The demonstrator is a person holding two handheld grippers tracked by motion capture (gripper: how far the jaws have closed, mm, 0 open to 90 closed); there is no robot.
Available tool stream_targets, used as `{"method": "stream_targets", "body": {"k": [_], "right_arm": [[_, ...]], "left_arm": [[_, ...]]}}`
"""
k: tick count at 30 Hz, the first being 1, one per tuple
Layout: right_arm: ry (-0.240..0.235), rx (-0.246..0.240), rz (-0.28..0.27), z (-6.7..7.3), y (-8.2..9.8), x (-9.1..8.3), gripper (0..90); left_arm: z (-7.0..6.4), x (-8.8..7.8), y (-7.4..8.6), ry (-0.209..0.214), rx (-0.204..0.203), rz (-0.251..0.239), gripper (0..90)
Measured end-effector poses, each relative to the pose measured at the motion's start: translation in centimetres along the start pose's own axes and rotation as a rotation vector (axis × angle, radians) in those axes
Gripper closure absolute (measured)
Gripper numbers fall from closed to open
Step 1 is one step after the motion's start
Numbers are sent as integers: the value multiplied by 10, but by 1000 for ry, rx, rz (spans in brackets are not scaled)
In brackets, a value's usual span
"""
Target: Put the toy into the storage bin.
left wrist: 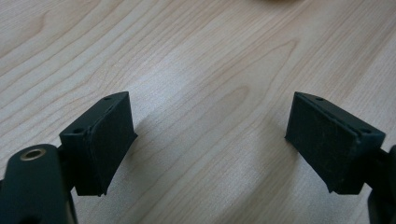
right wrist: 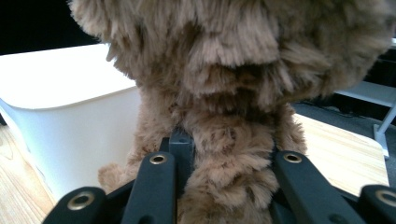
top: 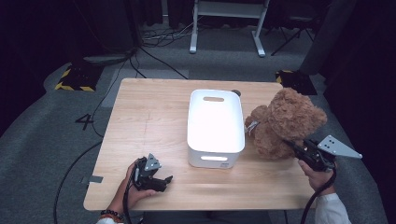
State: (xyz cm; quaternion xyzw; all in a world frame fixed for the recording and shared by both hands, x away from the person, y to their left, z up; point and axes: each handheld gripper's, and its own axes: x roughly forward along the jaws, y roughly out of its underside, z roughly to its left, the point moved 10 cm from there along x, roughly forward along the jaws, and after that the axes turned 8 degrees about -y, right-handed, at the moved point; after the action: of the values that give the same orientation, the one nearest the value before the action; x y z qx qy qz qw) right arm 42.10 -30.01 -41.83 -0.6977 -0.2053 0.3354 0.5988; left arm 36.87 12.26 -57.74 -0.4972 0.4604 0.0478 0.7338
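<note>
Right tool clenched on the bear, jaws sunk in the fur of its back. Bear sits upright at the right side of the tabletop, just beside the white bin, which stands between it and the left tool. Left tool released, jaws apart over bare wood near the front edge
</note>
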Motion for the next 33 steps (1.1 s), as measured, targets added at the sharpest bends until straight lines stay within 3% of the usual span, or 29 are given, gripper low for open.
{"method": "stream_targets", "body": {"k": [13,33], "right_arm": [[21,-29,-38,-1,-28,-5,706],[5,-80,-86,9,-70,0,705]], "left_arm": [[0,0,0,0,0,0,153],[0,0,0,1,1,0,153]]}}
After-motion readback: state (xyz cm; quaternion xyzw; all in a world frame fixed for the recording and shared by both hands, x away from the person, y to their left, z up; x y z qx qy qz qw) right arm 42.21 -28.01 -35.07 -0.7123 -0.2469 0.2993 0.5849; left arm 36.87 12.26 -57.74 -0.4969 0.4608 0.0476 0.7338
